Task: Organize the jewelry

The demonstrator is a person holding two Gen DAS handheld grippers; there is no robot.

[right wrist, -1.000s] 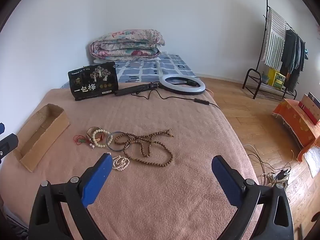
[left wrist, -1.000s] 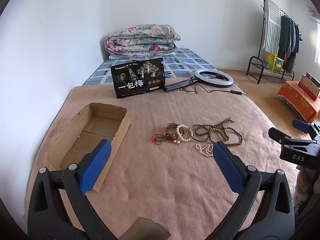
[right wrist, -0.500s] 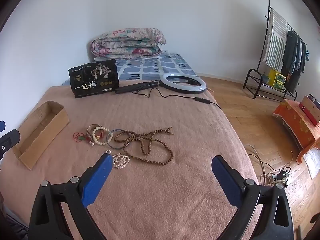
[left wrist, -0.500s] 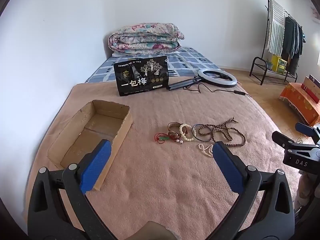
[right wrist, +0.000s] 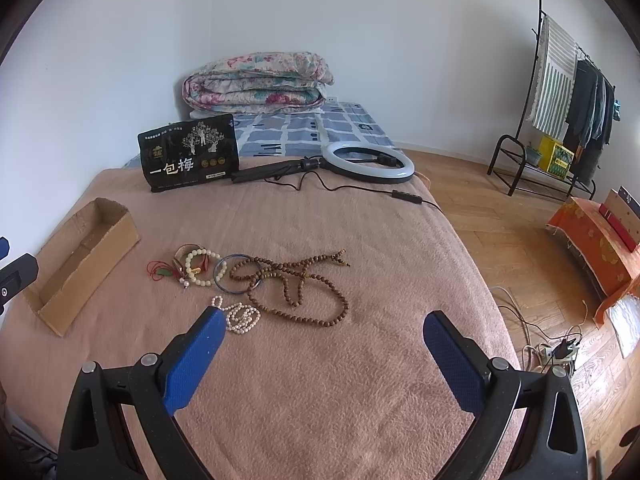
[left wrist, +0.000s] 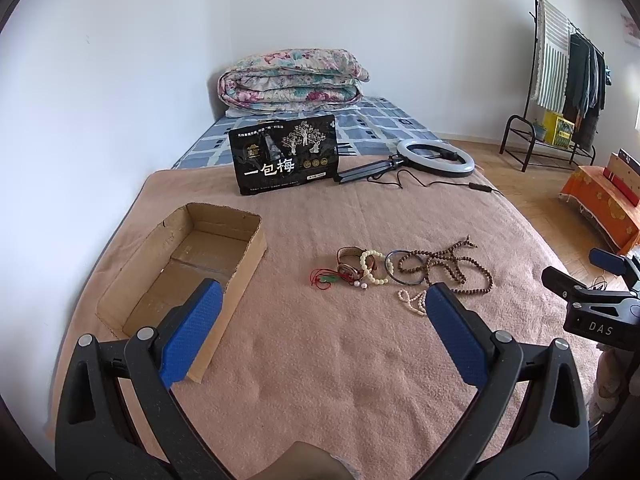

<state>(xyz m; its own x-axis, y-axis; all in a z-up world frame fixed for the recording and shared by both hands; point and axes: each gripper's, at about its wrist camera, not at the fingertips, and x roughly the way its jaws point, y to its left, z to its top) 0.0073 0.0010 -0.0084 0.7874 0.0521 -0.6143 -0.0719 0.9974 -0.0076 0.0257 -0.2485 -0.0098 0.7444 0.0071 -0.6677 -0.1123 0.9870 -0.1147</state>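
Observation:
Jewelry lies in a loose cluster on the pink blanket (left wrist: pixel 320 360): a long brown bead necklace (right wrist: pixel 298 290), a small white pearl strand (right wrist: pixel 240 316), a dark blue bangle (right wrist: pixel 232 274), a cream bead bracelet (right wrist: pixel 200 268), and a red cord with a green pendant (left wrist: pixel 326 279). An open cardboard box (left wrist: pixel 192 256), with nothing in it, sits to the left. My left gripper (left wrist: pixel 320 328) is open, hovering short of the jewelry. My right gripper (right wrist: pixel 320 356) is open too, its left finger close to the pearl strand.
A black snack bag (left wrist: pixel 286 158) and a ring light on a folded tripod (left wrist: pixel 436 158) with its cable lie farther back. A folded floral quilt (left wrist: pixel 292 80) sits by the wall. The bed edge drops to wood floor at right, with a clothes rack (right wrist: pixel 560 100).
Both grippers have drawn back slightly and tilted up; the jewelry and box sit a little higher and farther in view. Nothing on the blanket has moved.

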